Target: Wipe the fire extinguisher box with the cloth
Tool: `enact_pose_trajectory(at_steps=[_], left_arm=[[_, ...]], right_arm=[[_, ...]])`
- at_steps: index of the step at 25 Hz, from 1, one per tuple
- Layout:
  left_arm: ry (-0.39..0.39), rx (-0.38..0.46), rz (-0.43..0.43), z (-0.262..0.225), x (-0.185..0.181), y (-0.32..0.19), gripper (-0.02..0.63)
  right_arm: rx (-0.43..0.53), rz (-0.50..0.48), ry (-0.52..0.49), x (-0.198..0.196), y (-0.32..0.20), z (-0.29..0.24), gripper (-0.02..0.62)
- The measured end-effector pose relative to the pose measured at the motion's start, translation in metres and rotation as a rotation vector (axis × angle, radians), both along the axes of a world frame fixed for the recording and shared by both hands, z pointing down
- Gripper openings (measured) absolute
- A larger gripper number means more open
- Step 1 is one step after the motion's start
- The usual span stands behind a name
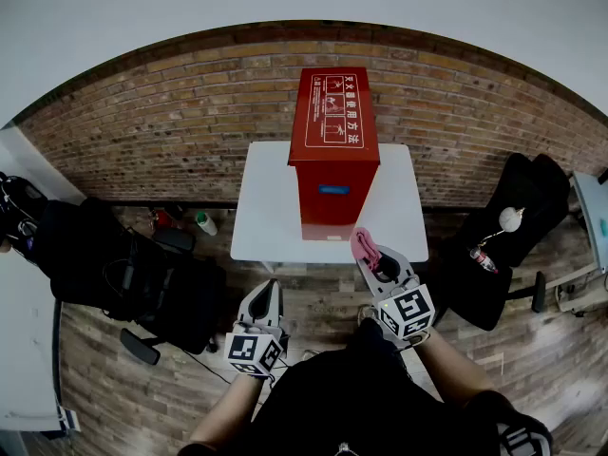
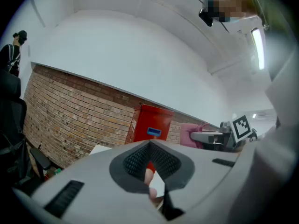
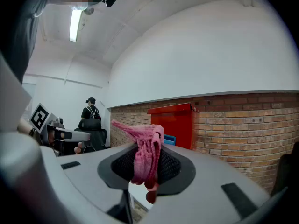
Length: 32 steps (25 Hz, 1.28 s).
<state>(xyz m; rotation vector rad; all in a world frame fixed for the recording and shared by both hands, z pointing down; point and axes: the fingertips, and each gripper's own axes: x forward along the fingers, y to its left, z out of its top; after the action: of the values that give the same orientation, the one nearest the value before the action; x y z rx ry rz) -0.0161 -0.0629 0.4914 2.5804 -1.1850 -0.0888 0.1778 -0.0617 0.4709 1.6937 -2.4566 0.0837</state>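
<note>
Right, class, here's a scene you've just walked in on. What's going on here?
A person holds a gripper in each hand, facing a red fire extinguisher box that stands on a small white table by a brick wall. The right gripper is shut on a pink cloth, raised near the table's front edge and short of the box. The left gripper is shut and empty, held lower, in front of the table. Wiping has not begun.

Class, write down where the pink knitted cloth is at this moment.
In the head view, the pink knitted cloth is clamped in the right gripper, at the white table's near edge, just before the tall red fire extinguisher box.
</note>
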Motion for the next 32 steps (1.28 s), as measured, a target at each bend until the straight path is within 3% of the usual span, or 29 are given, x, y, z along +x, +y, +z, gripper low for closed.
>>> enact_pose_trajectory(at_steps=[5, 8, 10, 15, 18, 23, 32], left_arm=[[-0.018, 0.011, -0.002, 0.002, -0.005, 0.000, 0.025], [-0.013, -0.004, -0.022, 0.005, -0.009, 0.001, 0.025], [-0.013, -0.009, -0.026, 0.007, -0.009, 0.004, 0.025], [-0.018, -0.031, -0.022, 0.017, -0.007, 0.014, 0.025], [-0.021, -0.051, -0.023, 0.024, -0.007, 0.020, 0.025], [-0.029, -0.059, -0.024, 0.027, -0.007, 0.027, 0.025], [-0.033, -0.097, -0.078, 0.040, -0.028, 0.031, 0.025]], right_arm=[[-0.010, 0.004, 0.028, 0.001, -0.004, 0.005, 0.100], [-0.016, 0.030, 0.128, 0.006, -0.008, 0.010, 0.100], [0.007, 0.066, 0.304, 0.011, -0.014, 0.009, 0.100], [0.160, 0.174, 0.960, 0.017, -0.037, -0.007, 0.100], [0.221, 0.241, 1.166, 0.019, -0.057, -0.023, 0.100], [0.199, 0.315, 1.292, 0.029, -0.087, -0.035, 0.100], [0.299, 0.392, 1.419, 0.027, -0.101, -0.065, 0.100]])
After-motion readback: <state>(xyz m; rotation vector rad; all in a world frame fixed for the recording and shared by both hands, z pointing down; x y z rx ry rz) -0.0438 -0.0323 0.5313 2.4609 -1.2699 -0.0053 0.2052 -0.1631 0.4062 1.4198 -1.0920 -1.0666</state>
